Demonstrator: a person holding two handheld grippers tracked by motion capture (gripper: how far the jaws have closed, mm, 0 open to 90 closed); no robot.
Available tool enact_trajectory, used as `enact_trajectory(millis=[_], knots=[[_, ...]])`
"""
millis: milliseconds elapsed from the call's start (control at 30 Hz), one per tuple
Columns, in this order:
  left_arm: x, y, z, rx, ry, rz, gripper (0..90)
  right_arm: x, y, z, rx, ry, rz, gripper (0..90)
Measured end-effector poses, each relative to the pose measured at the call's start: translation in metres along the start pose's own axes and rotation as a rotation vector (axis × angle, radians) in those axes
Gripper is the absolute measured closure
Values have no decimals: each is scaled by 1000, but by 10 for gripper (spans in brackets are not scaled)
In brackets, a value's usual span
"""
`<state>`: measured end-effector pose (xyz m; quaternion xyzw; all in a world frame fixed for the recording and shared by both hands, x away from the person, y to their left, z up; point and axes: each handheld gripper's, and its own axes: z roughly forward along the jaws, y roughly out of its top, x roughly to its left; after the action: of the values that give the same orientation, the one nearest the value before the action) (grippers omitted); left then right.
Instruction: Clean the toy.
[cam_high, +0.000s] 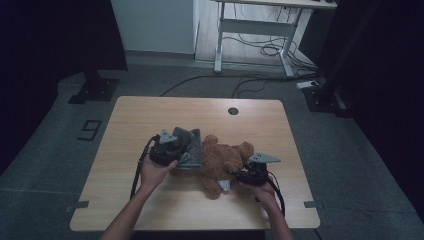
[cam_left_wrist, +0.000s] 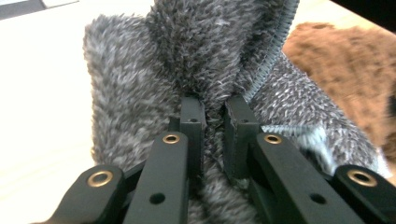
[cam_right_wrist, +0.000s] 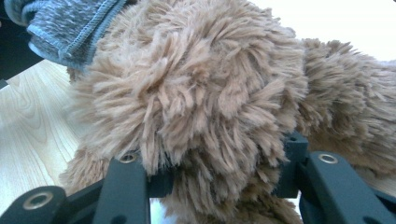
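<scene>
A brown teddy bear (cam_high: 222, 162) lies near the middle of the tabletop (cam_high: 150, 115), with a grey fleecy garment (cam_high: 190, 150) bunched against its left side and partly over it. In the left gripper view the grey garment (cam_left_wrist: 187, 70) rises directly ahead of the left tongs (cam_left_wrist: 214, 112), whose jaws stand narrow and pinch a fold of the fleece between them; its ribbed hem runs up to the right, and brown fur (cam_left_wrist: 345, 70) shows beyond it. In the right gripper view the bear's fur (cam_right_wrist: 201, 93) bulges between the jaws of the right tongs (cam_right_wrist: 219, 172), which stand part-way closed and clamp a plush part of it; a corner of the grey garment (cam_right_wrist: 70, 23) hangs at the upper left.

From above, the left tongs (cam_high: 172, 145) sit on the garment, held by the left hand (cam_high: 156, 172), whose forearm comes in from the bottom edge. The right tongs (cam_high: 235, 176) reach in at the bear's lower right side, the right hand (cam_high: 262, 187) behind them.

Around the tabletop lie grey floor, trailing cables (cam_high: 260, 50) and the legs of a white desk (cam_high: 250, 25). A round hole (cam_high: 233, 111) sits near the tabletop's far edge.
</scene>
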<state>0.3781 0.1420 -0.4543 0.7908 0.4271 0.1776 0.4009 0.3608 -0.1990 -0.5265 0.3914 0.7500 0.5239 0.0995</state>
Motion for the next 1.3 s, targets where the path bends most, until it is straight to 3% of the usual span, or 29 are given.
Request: enact_trajectory(millis=[200,400,567,800,967,1100,1300], knots=[[23,-27,1,41,25,-75,797,-1,0,0,-1,3,1,521],[38,-56,17,102,-4,-153,798,-2,-1,1,0,5,9,522],[40,-59,24,93,-28,-195,799,-1,0,1,-8,6,0,531],[46,-38,33,85,-43,-215,799,-9,13,3,-19,-40,-51,560],[42,-13,31,61,-39,-170,796,-26,18,5,-30,-67,-57,560],[36,13,21,13,-60,-132,794,-32,16,4,-41,-40,-69,560],[11,57,21,-40,-101,-58,792,-31,12,4,-40,-31,-91,561]])
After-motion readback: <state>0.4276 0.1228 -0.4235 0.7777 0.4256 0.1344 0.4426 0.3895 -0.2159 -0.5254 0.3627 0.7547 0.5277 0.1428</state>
